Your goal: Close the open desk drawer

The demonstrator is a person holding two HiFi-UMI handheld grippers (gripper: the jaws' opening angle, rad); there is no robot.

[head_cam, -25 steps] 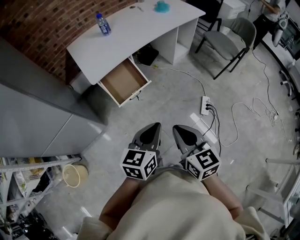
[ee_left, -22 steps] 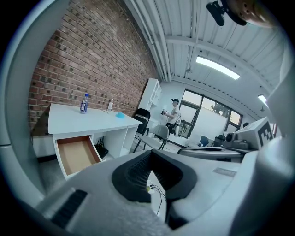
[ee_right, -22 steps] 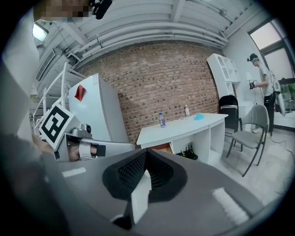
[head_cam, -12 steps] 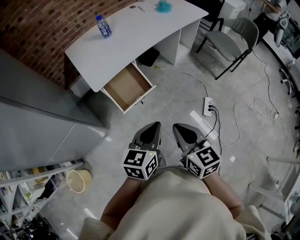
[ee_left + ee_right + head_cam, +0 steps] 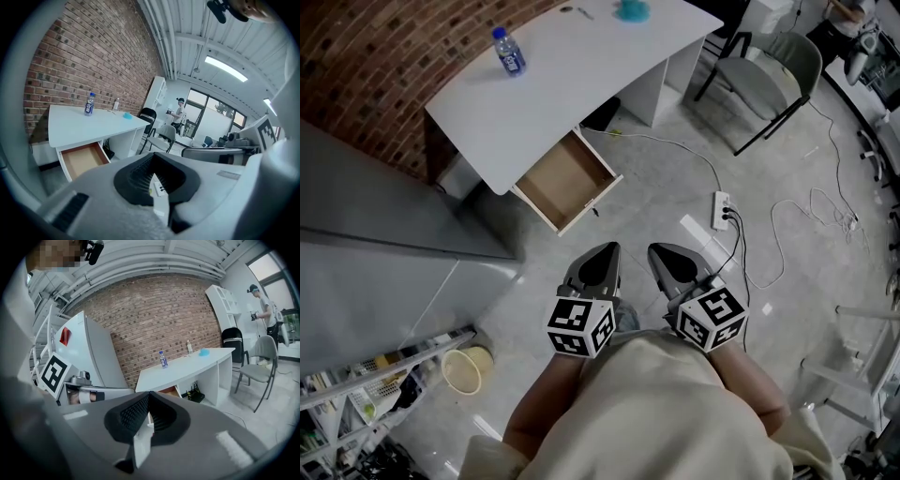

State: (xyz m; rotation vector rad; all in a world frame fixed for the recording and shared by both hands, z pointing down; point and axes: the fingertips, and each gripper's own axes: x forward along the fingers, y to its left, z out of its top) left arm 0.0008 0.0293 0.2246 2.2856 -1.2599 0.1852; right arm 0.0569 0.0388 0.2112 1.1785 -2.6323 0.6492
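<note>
In the head view, the drawer (image 5: 567,180) is seen pulled out from under the white surface (image 5: 553,84), well ahead of the left gripper (image 5: 602,251) and right gripper (image 5: 662,251), which are held side by side above the floor. In the left gripper view, its jaws are pressed together on nothing, and the drawer is seen at lower left. In the right gripper view, the jaws are likewise together and empty, with the drawer just above their tips.

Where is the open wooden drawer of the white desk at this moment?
In the head view, the open wood-lined drawer sticks out from under the front edge of the white desk, left of centre. It is farther off than the left gripper and apart from it.
</note>
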